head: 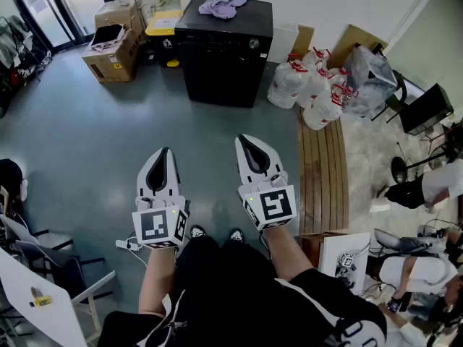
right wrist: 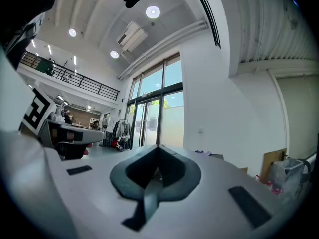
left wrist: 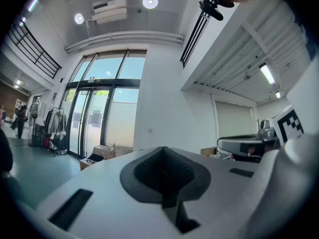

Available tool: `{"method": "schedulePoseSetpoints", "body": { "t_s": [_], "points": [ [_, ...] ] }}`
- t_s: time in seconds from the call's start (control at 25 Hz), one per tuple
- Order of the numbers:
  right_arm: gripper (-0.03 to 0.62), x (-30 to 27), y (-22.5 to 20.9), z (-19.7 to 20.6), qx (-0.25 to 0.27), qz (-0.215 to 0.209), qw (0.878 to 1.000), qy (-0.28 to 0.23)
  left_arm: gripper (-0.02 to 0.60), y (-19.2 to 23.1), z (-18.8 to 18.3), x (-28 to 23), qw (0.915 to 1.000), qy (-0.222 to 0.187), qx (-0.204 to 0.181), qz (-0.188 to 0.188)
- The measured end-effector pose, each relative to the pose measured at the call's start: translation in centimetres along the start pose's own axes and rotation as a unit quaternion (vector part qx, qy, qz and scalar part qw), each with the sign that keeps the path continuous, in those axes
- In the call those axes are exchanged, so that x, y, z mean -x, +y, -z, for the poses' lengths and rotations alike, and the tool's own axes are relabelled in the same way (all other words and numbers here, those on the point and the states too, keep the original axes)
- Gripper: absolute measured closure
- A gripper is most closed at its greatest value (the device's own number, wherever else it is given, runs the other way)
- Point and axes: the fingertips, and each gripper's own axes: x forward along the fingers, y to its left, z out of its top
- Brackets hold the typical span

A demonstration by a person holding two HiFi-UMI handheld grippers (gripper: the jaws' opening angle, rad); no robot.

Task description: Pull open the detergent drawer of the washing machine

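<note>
The head view looks steeply down from above the person, over the left claw [head: 164, 154] and the right claw [head: 244, 142], onto the grey floor [head: 87, 136], with the black washing machine [head: 226, 49] well ahead by the far wall. Each claw view sits low and close behind its own jaws, which fill its lower half, and faces level across the room, taking in wall and ceiling. All three views share the glass doors [head: 43, 13], and each claw view catches the other claw's marker cube [left wrist: 289, 125] at its edge.
</note>
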Motion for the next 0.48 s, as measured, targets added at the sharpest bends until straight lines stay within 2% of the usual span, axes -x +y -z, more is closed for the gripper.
{"method": "schedulePoseSetpoints", "body": {
  "t_s": [0.16,0.28,0.4,0.48],
  "points": [
    [0.586,-1.5,1.1,0.1,0.003,0.000,1.000,0.002,0.569,1.1,0.2,-0.1,0.9999,0.000,0.008,0.008],
    [0.586,-2.4,2.1,0.2,-0.009,0.001,1.000,0.001,0.569,1.8,0.5,0.0,0.9994,-0.007,0.021,0.027],
    [0.586,-3.2,3.0,0.7,-0.020,-0.001,1.000,0.005,0.568,2.7,1.3,-0.1,0.9986,0.008,0.027,0.044],
    [0.551,-3.7,3.9,1.6,-0.022,-0.007,1.000,0.016,0.552,3.8,2.6,-0.2,0.9976,0.020,0.039,0.055]
  ]
}}
